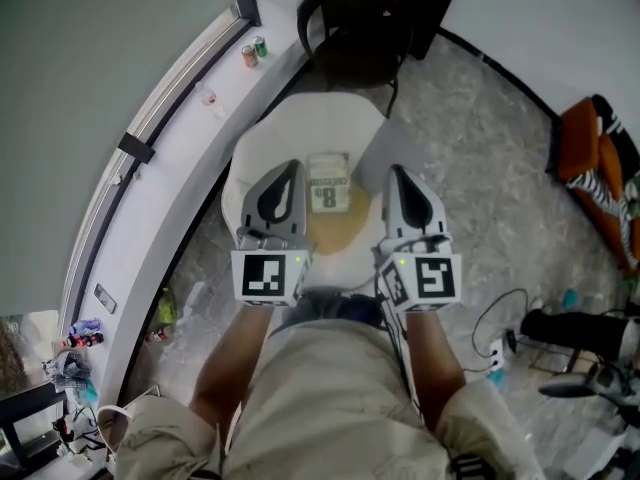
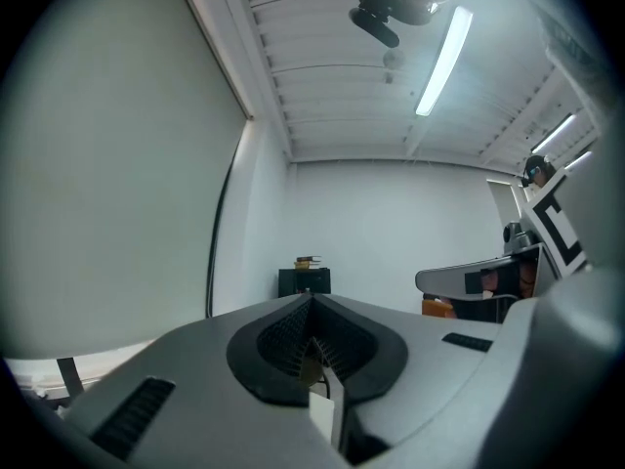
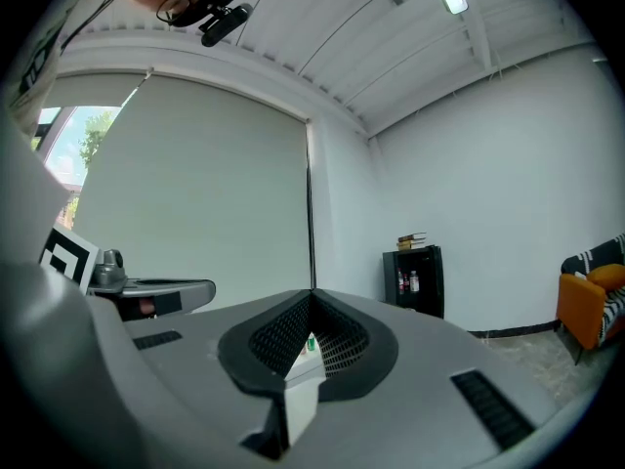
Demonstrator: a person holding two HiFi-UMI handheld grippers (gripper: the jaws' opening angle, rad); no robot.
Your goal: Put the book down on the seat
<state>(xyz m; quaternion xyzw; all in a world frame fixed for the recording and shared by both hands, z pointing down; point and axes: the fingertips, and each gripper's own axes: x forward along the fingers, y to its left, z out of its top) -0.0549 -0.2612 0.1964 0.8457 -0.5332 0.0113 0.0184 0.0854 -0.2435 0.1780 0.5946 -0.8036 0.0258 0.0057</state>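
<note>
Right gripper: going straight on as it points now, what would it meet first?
Nothing close: the right gripper, jaws together, points level across open room; the far wall by the black cabinet looks first, depth unclear.

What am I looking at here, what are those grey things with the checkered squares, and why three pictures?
No robot here: a person holds a tool in each hand, the left gripper and the right gripper. The squares are marker cubes on them. The head view comes from a camera on the person's head, looking down. The two gripper views come from cameras riding on each tool, looking along its fingers into the room. A book lies on the white seat below. Both grippers are shut and hold nothing.
</note>
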